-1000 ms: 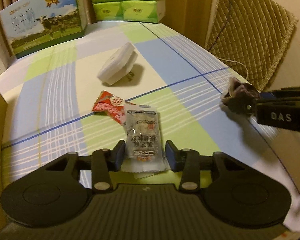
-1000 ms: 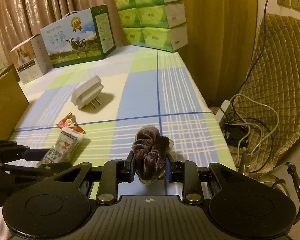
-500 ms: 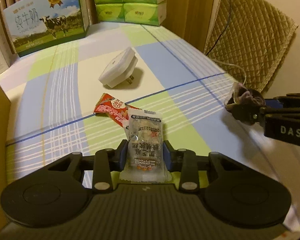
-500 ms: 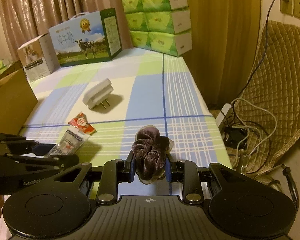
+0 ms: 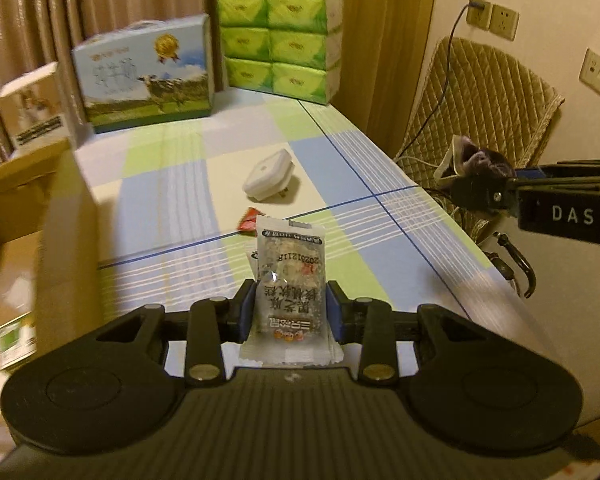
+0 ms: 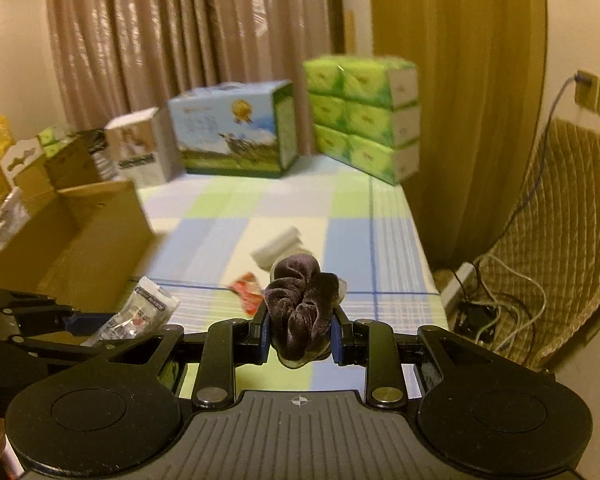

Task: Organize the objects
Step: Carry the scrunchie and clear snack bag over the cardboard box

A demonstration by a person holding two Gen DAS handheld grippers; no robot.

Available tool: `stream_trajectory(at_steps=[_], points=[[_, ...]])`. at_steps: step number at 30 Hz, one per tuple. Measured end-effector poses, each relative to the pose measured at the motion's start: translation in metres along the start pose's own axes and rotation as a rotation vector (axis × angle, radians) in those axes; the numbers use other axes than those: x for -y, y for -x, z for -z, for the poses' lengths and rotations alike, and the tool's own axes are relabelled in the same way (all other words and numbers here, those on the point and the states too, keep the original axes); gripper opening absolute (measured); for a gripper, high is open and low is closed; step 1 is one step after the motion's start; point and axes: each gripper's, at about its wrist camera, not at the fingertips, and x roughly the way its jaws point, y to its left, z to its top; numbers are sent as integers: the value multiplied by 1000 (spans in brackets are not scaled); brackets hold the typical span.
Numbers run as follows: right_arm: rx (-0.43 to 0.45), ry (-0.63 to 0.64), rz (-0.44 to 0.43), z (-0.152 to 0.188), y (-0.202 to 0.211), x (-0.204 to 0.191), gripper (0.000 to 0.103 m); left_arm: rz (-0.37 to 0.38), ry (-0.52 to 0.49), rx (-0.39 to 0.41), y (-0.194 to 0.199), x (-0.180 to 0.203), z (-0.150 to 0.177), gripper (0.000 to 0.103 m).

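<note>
Table (image 5: 172,184) under a checked blue, green and white cloth is filling most of both views, its right edge running beside a quilted chair (image 5: 488,96). Open cardboard box (image 6: 80,240) is standing on the left part of the table. At the far end, milk carton with a cow print (image 5: 148,76) is sitting just beside a stack of green tissue packs (image 5: 280,40); smaller white box (image 6: 140,152) is standing to its left.

White plug adapter (image 5: 270,176) is lying mid-table. Red snack wrapper (image 5: 250,220) is lying nearer, flat on the cloth, apart from the adapter.

Left gripper (image 5: 290,312) is pinching a clear snack packet (image 5: 290,276) between its blue pads; packet is standing upright, held above the cloth, its sealed lower end poking out beneath the pads.

Right gripper (image 6: 300,330) is clamping tight on a dark purple velvet scrunchie (image 6: 300,300), bunched between the pads, off the table, near its right edge.
</note>
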Motion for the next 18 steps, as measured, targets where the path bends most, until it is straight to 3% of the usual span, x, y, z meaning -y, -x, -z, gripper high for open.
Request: stream_trajectory(at_steps=[9, 18], points=[[12, -4, -66, 21, 44, -65, 25, -48, 21, 30, 81, -26, 29, 31], [-7, 19, -127, 38, 58, -113, 25, -97, 60, 48, 134, -56, 56, 31]])
